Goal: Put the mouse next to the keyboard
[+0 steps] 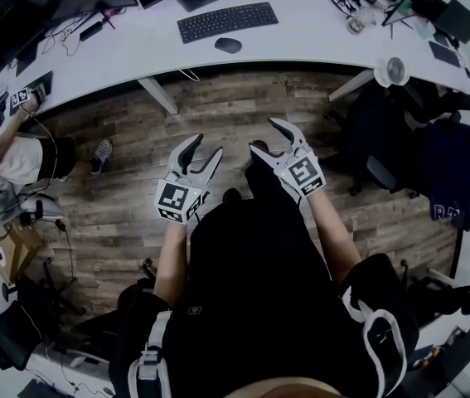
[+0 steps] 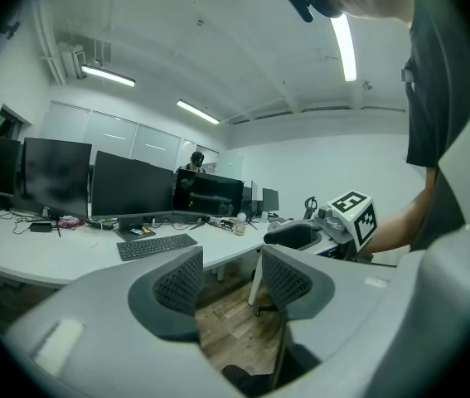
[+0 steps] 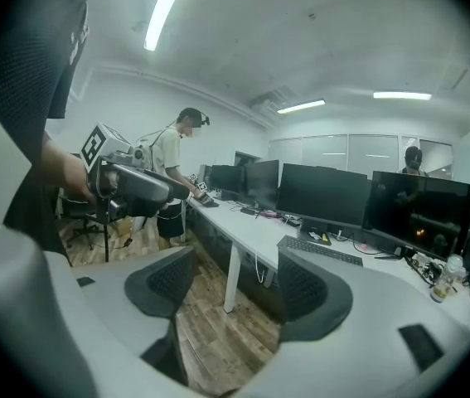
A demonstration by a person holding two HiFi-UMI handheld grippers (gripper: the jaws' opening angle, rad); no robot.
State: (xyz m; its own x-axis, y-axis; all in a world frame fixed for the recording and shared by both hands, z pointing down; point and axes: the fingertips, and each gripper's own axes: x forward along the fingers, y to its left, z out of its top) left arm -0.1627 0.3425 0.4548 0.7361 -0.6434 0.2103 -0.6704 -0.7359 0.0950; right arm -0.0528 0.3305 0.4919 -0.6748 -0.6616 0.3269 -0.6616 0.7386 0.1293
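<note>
**A:** Which step are you on?

**B:** The approach, I judge, with nothing picked up yet. My left gripper (image 1: 207,145) and my right gripper (image 1: 265,134) hang side by side over the wooden floor (image 1: 218,106), well short of the white desk (image 1: 317,31). Both have their jaws spread wide, and only floor shows between the pads.

**A:** And the mouse?

**B:** The mouse (image 1: 228,45) lies on the desk, on my side of the black keyboard (image 1: 227,21). It sits about level with the keyboard's middle, near it but apart.

**A:** What does the next move call for?

**B:** I need to close the gap to the desk and lower one claw over the mouse. It looks low and rounded, so the pads should straddle its sides close to the desktop before I squeeze. Then I would carry it round to the keyboard's end.
</note>
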